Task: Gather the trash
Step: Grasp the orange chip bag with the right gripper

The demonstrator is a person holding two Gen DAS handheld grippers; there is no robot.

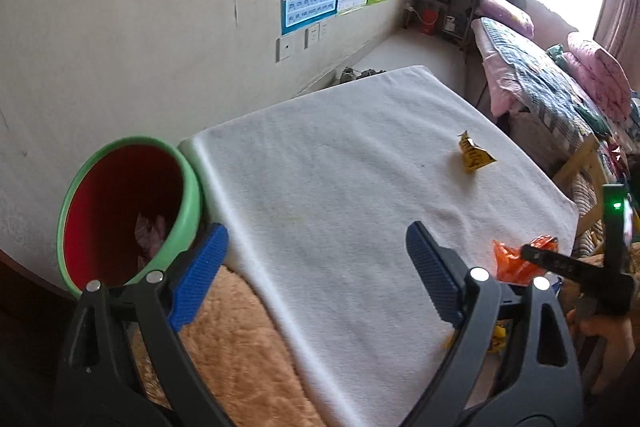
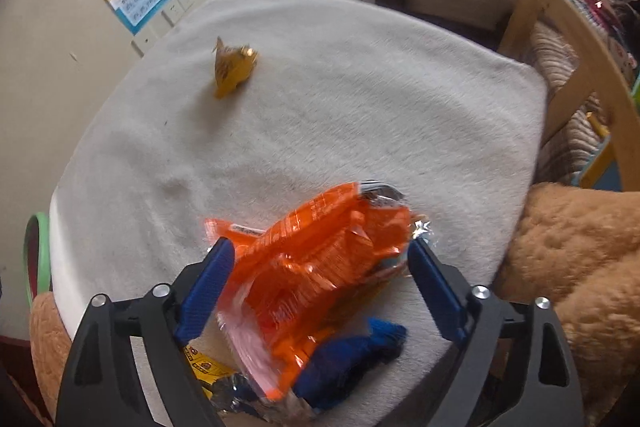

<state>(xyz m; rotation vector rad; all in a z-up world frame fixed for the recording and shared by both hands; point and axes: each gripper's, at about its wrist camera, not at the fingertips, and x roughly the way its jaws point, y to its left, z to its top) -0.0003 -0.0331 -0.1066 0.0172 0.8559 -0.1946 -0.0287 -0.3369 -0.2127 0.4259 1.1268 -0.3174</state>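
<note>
Right wrist view showed the right gripper (image 2: 318,283) spread wide around a crinkled orange plastic wrapper (image 2: 316,259) near the bench's near edge (pads not yet pressing); closing squarely on its bulk should grip best. Left gripper (image 1: 316,275) gaped empty.

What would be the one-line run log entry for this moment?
left gripper: open, empty, near bin | right gripper: open around orange wrapper | yellow wrapper: on white cloth

Yellow wrapper (image 1: 474,153) on white cloth (image 1: 340,167)
</note>
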